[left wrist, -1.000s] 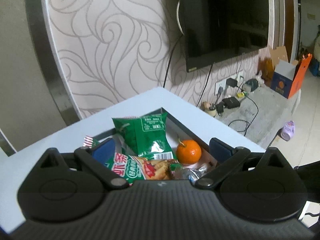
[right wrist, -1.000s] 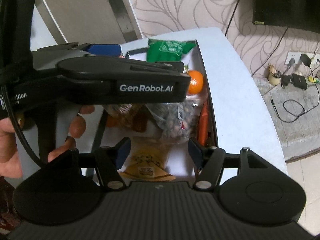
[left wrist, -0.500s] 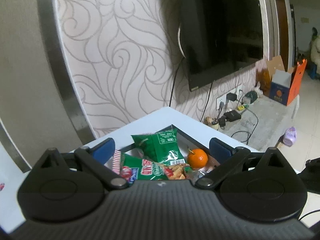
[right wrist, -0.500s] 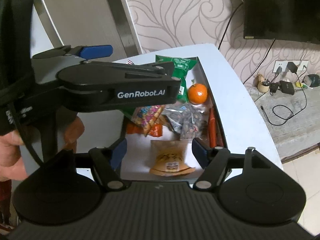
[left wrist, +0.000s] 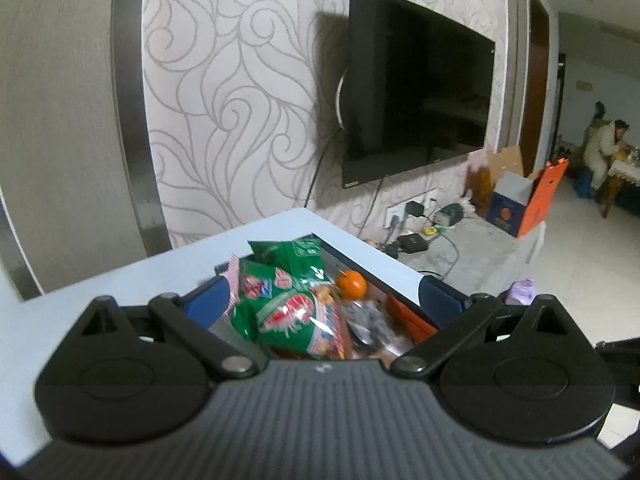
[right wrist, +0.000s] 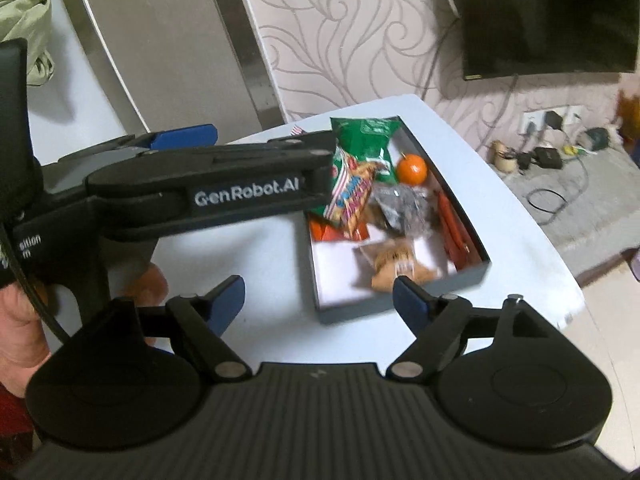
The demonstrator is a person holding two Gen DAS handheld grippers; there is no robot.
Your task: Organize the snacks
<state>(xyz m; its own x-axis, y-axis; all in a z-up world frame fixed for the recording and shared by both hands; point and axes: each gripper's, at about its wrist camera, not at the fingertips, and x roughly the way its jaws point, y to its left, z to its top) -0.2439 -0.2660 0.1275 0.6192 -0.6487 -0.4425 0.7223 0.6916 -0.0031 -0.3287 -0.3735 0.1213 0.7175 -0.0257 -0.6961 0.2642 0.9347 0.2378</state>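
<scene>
Two hand-held grippers above a box of snacks. The right gripper (right wrist: 318, 294) points steeply down toward the near end of the dark-walled box (right wrist: 404, 298), its blue fingers (right wrist: 228, 294) spread wide; the jaws have just been opening, and nothing lies between them, only the white table (right wrist: 256, 256) and the box's near wall beyond.

The left gripper (left wrist: 320, 300) is tilted gently downward, looking over the box toward a patterned wall and a wall-mounted television (left wrist: 416, 92). Its jaws stand apart, with the snack packets seen beyond them and not gripped. From the right wrist view its black body crosses the left of the picture above the table, held by a hand (right wrist: 24, 312) at the lower left edge (only part of the hand shows).

Contents of the box: a green packet (right wrist: 366, 142) at the far end, a red-and-green packet (right wrist: 350, 192) leaning over it, an orange fruit (right wrist: 412, 168) beside them, a clear bag of dark pieces (right wrist: 408, 208), a tan wrapped pastry (right wrist: 396, 264) on the white floor near the front, and red sticks (right wrist: 454, 232) along the right wall.
</scene>
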